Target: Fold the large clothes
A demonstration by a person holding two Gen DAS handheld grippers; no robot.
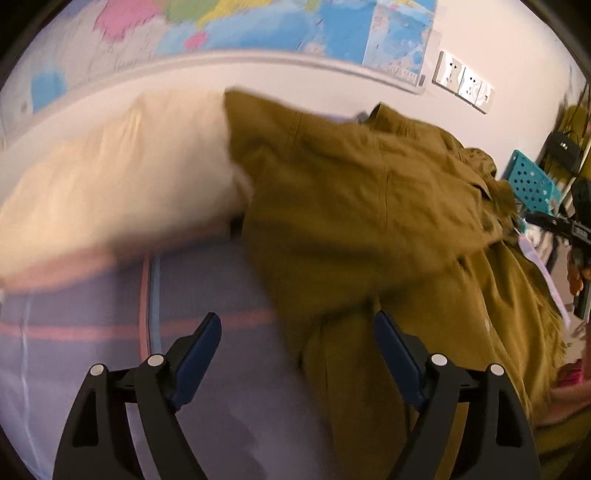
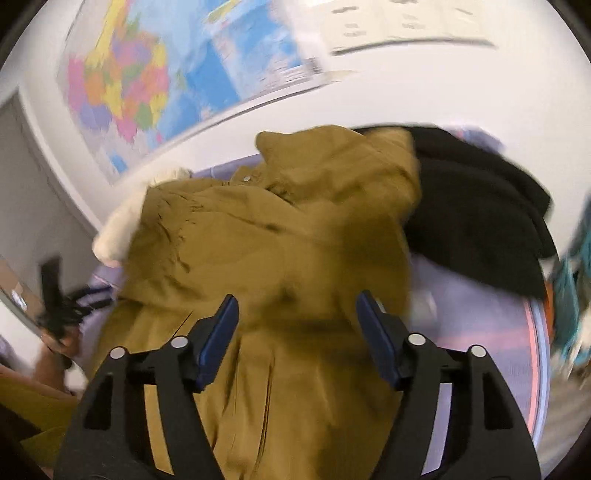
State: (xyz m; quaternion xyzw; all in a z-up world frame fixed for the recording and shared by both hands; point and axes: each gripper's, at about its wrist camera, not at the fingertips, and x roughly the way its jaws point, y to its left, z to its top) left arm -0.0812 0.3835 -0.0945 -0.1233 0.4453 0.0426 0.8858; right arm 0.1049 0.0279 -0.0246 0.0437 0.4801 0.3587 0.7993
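Observation:
A large mustard-brown coat (image 1: 369, 206) lies bunched on a bed with a purple striped sheet (image 1: 207, 295). Its cream fleece lining (image 1: 110, 177) spreads out to the left. My left gripper (image 1: 295, 325) hangs open above the coat's left edge and the sheet, with nothing between its fingers. In the right wrist view the same coat (image 2: 280, 236) fills the middle, with cream lining (image 2: 118, 229) at its left side. My right gripper (image 2: 295, 306) is open just above the coat, and its blue pads (image 2: 221, 332) do not press on the cloth.
A black garment (image 2: 476, 218) lies on the sheet to the right of the coat. A teal perforated crate (image 1: 528, 177) stands at the bed's right side. A map poster (image 1: 258, 26) and wall sockets (image 1: 461, 81) are on the white wall behind. A person's hand (image 2: 55, 343) with the other gripper shows at left.

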